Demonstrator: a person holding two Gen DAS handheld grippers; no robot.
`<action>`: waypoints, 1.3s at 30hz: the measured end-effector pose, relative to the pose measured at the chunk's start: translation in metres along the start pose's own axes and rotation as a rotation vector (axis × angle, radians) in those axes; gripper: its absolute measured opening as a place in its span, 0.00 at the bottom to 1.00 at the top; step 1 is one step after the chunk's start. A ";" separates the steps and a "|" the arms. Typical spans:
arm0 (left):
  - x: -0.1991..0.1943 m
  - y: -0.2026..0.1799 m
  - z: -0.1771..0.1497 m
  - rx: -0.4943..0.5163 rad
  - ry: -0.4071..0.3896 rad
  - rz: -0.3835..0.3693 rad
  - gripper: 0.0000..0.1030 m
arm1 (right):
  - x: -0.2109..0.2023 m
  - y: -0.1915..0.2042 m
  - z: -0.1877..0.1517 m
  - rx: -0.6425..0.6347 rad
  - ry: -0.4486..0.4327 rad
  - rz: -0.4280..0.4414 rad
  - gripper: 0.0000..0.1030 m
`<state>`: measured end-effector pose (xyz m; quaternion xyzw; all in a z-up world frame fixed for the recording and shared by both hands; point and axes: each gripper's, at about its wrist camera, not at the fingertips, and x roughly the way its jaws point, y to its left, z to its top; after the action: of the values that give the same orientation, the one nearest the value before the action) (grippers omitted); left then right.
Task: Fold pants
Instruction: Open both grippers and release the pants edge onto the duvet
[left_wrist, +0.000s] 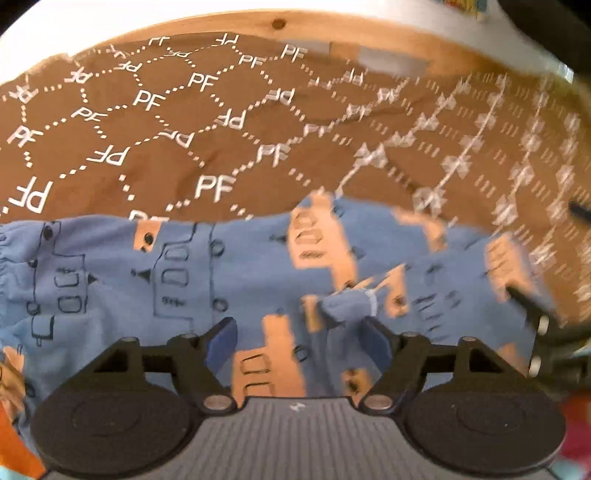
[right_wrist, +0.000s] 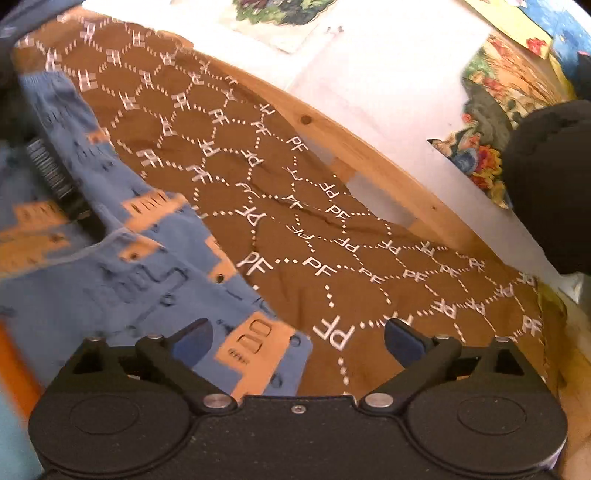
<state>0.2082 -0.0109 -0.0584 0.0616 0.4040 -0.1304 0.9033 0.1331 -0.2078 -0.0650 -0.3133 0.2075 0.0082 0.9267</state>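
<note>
The blue pants (left_wrist: 184, 280) are lying on the brown patterned bedspread (left_wrist: 155, 122), on the side away from the wooden bed rail (right_wrist: 369, 147). The left gripper (left_wrist: 295, 347) is hanging released over the pants, its jaws spread wide with cloth under them but nothing pinched. The right gripper (right_wrist: 295, 343) is likewise standing wide and gripping nothing, hovering at the pants' corner that lies farthest along the rail. Judging by this, a fold is just being laid down. To do it well, both tools should be lifting clear straight up without dragging the cloth, then smoothing the raised wrinkle near the left gripper before the next fold.
</note>
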 end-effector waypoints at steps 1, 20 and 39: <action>-0.001 0.001 -0.004 0.004 -0.014 0.011 0.82 | 0.013 0.004 -0.006 -0.034 0.025 -0.010 0.96; -0.040 0.003 -0.034 -0.006 0.148 0.094 0.96 | -0.059 0.015 -0.039 -0.017 0.084 -0.029 0.99; -0.103 0.130 -0.044 -0.426 -0.105 0.366 0.10 | -0.057 0.051 0.042 0.206 0.000 0.313 0.99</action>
<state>0.1481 0.1421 -0.0097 -0.0645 0.3573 0.1196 0.9241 0.0892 -0.1360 -0.0421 -0.1805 0.2536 0.1309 0.9412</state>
